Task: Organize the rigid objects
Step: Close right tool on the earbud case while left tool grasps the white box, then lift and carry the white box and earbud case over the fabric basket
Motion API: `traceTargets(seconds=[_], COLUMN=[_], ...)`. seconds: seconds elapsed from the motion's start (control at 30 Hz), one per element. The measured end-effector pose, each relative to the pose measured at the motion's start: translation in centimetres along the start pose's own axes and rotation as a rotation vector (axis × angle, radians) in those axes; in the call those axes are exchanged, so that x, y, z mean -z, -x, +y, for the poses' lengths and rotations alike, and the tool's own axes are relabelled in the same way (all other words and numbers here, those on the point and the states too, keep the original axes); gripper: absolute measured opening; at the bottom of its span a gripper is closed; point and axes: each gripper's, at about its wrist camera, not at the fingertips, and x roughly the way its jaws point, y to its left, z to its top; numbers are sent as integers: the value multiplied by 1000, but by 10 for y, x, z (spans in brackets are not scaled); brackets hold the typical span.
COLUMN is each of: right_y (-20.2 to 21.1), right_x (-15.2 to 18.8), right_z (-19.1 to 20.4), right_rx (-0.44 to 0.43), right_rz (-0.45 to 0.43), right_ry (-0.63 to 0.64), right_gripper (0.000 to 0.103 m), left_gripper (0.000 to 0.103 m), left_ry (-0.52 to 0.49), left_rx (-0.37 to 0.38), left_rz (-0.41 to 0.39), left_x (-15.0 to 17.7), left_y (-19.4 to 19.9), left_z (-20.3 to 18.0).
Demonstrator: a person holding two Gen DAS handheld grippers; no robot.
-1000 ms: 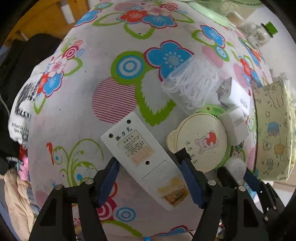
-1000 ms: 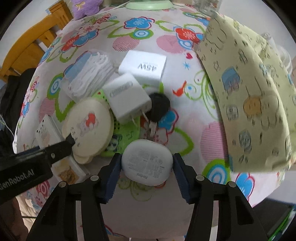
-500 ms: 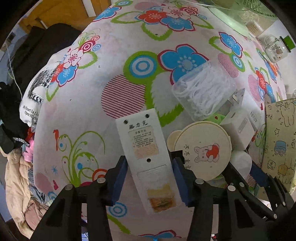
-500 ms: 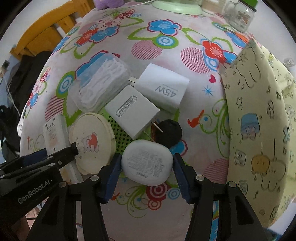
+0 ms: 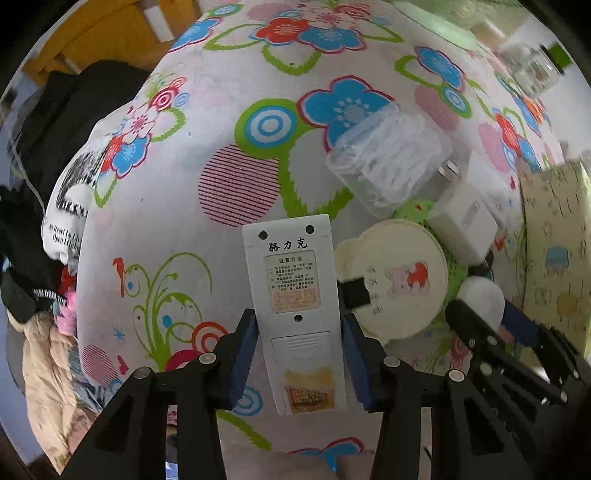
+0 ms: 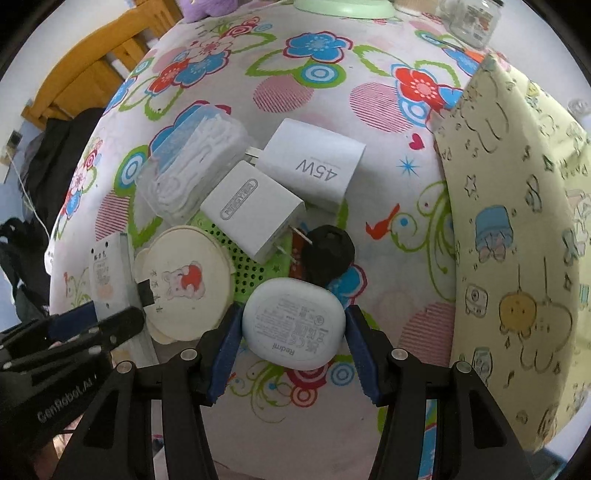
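Floral-printed white cloth [image 6: 373,206] covered the table, with an orange wooden chair [image 6: 92,77] behind. The left gripper [image 5: 297,354] pinched a white rectangular remote [image 5: 295,295], its lower end hidden; the right gripper [image 6: 293,339] clamped a rounded white earbud case [image 6: 293,325].

This looks like a lived-in home, likely a bedroom corner. A table is draped in a white cloth printed with bright flowers [image 6: 317,70], a honey-coloured wooden chair frame [image 6: 88,74] stands behind it, dark clothes and a printed white T-shirt [image 5: 70,206] are heaped alongside, and a purple plush toy [image 6: 207,9] sits at the far edge.
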Motion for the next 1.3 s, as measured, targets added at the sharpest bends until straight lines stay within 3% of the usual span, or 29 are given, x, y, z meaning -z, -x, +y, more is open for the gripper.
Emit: traceTargets(seconds=[0.3, 0.77, 1.3], right_y=[27, 77, 143], right_x=[29, 42, 52], right_z=[18, 29, 23], right_rx=[8, 76, 193], right_rz=[-54, -179, -296], right_ry=[-102, -290, -371], right_gripper=[59, 59, 59], left_gripper=[46, 46, 46], left_ry=[-181, -436, -596], left_rx=[5, 54, 116], left_rz=[-37, -151, -278], left_x=[4, -2, -1], left_y=[27, 69, 119], left_z=[-11, -8, -31])
